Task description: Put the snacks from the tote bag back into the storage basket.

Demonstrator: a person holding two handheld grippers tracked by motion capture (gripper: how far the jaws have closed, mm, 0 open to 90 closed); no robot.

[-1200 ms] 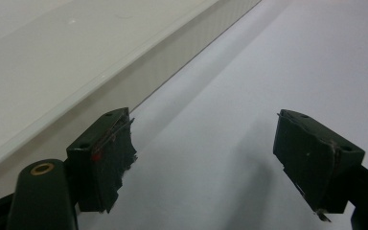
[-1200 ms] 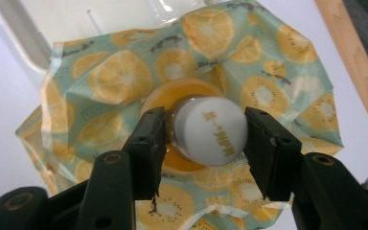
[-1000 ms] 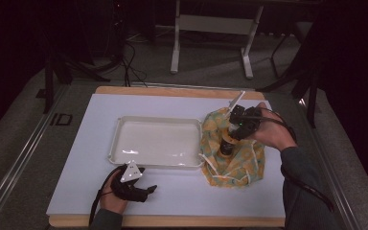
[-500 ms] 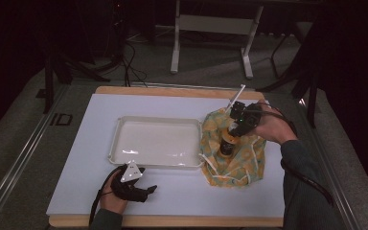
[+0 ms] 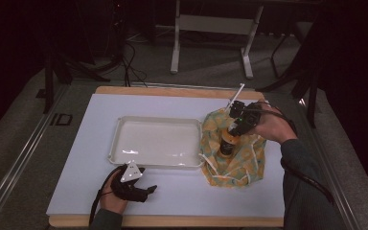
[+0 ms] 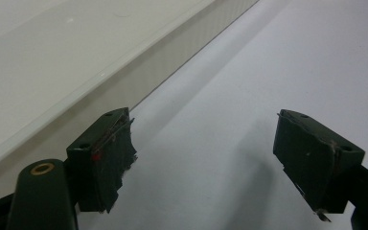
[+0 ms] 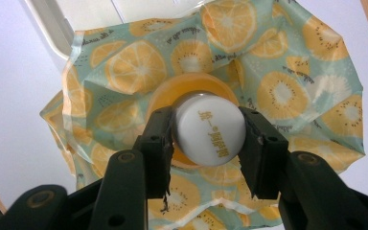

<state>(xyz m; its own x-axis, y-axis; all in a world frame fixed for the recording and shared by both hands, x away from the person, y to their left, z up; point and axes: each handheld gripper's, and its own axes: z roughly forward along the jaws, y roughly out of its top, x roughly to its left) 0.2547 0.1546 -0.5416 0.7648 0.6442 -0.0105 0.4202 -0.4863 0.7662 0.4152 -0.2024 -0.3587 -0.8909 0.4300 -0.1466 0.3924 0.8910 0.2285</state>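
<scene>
The right tongs [image 5: 231, 130] point down from a hand [image 5: 268, 125] reaching in from the right, jaws just closing and pressed against something held between them. The left tongs [image 5: 149, 190] rest low near the counter's front edge, jaws spread wide with nothing between.

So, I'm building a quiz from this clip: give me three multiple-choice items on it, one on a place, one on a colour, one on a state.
1. Where does the bottle stand?
A. in the tray
B. on the fruit-print cloth
C. on the floor
2. What colour is the bottle's cap?
A. white
B. red
C. black
3. How are the left tongs?
A. shut on the tray
B. holding the cloth
C. open, nothing between them

Answers: 1 B, the cloth lies under it, right of the tray. 2 A, the right tongs flank a white cap. 3 C, bare table shows between the jaws.
</scene>
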